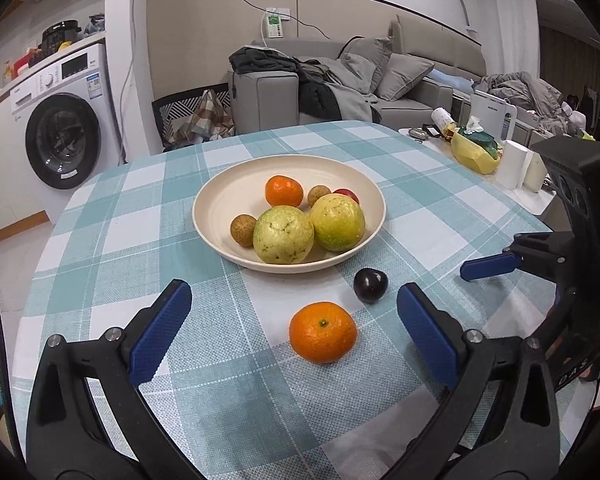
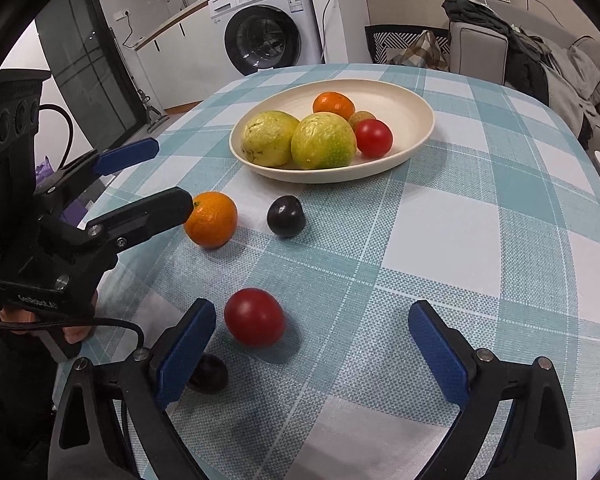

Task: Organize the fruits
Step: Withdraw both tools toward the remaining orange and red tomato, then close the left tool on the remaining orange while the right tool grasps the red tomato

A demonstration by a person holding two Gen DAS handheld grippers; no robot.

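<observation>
A cream plate (image 1: 220,184) (image 2: 412,96) holds two yellow-green guavas (image 1: 283,234), an orange (image 1: 284,191), two small brown fruits (image 1: 243,230) and a red tomato (image 2: 373,137). On the cloth in front lie an orange (image 1: 323,332) (image 2: 212,219), a dark plum (image 1: 371,285) (image 2: 286,215), a red tomato (image 2: 254,317) and a second dark plum (image 2: 210,374). My left gripper (image 1: 294,328) is open, its fingers on either side of the loose orange. My right gripper (image 2: 312,344) is open just behind the loose tomato.
The round table wears a teal-and-white checked cloth (image 1: 420,184). A side table with a yellow bag (image 1: 474,152) and white cups (image 1: 514,164) stands at the right. A washing machine (image 1: 60,120) and a grey sofa (image 1: 340,80) are beyond.
</observation>
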